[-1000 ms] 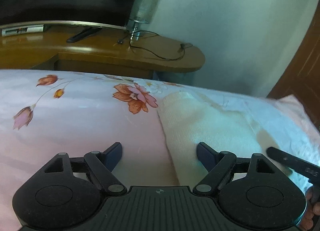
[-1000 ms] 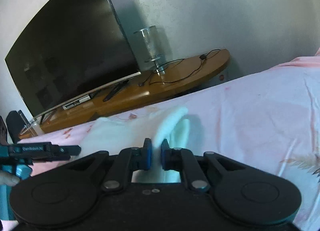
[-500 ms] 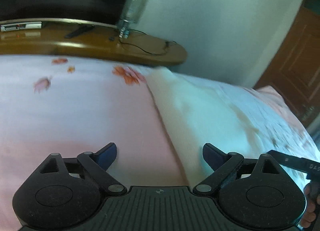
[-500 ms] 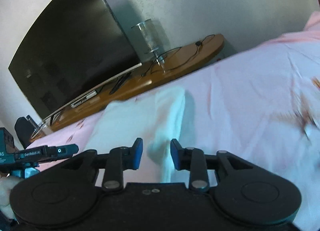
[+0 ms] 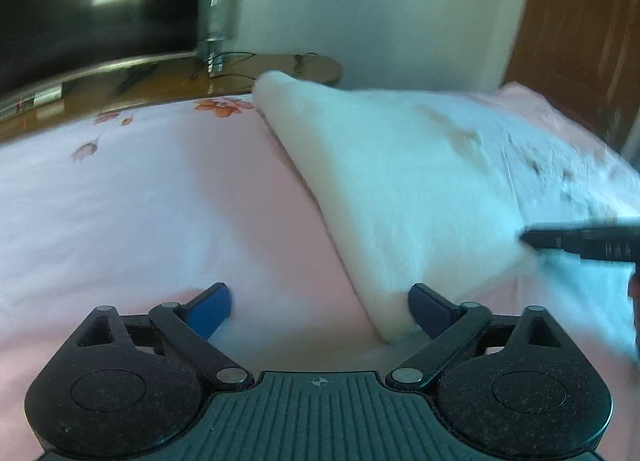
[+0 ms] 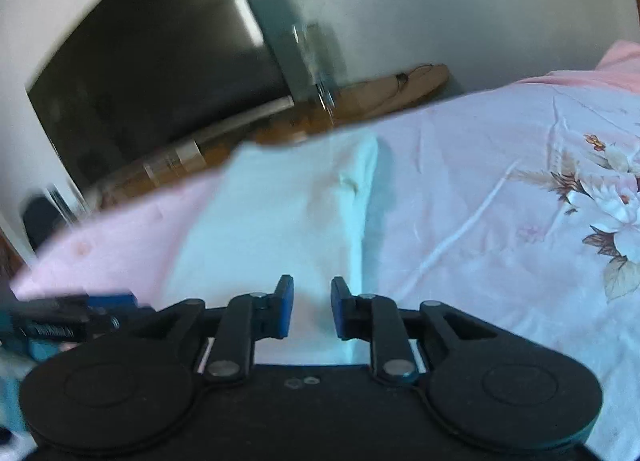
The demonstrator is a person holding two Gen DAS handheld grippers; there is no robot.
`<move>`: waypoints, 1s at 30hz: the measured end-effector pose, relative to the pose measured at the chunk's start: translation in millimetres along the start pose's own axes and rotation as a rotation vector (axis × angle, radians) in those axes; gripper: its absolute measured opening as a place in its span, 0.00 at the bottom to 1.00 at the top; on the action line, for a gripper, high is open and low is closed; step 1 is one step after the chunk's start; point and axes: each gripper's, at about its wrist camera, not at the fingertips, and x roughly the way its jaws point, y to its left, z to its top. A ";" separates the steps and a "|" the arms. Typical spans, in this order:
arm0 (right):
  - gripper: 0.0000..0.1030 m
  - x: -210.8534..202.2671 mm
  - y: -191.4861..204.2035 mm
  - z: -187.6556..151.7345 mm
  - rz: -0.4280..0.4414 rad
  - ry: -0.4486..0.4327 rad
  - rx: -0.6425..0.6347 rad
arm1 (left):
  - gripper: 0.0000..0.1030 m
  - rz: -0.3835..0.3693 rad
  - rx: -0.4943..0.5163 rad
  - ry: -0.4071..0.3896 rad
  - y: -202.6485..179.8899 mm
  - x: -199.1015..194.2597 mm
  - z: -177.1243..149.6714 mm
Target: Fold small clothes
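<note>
White folded cloth (image 5: 400, 189) on pink floral bedsheet (image 5: 140, 201). Left gripper (image 5: 320, 305): jaws wide, opening, cloth corner between (unpinched). Right gripper (image 6: 312, 309): narrow gap, closing, over cloth.

Bed (image 5: 140, 197) fills lower part of both views, covered in pale pink sheet printed with flowers: orange-red blooms near far edge in left wrist view, white blooms with brown leaves at right in right wrist view. Sheet creased in places. White cloth (image 5: 400, 189), folded into long strip, lies flat directly on sheet, running from near edge toward far edge of bed.
</note>
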 end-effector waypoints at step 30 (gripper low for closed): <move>0.40 3.5 -8.4 24.3 -0.006 -0.042 0.039 | 0.99 0.042 0.038 -0.051 -13.9 -17.9 29.3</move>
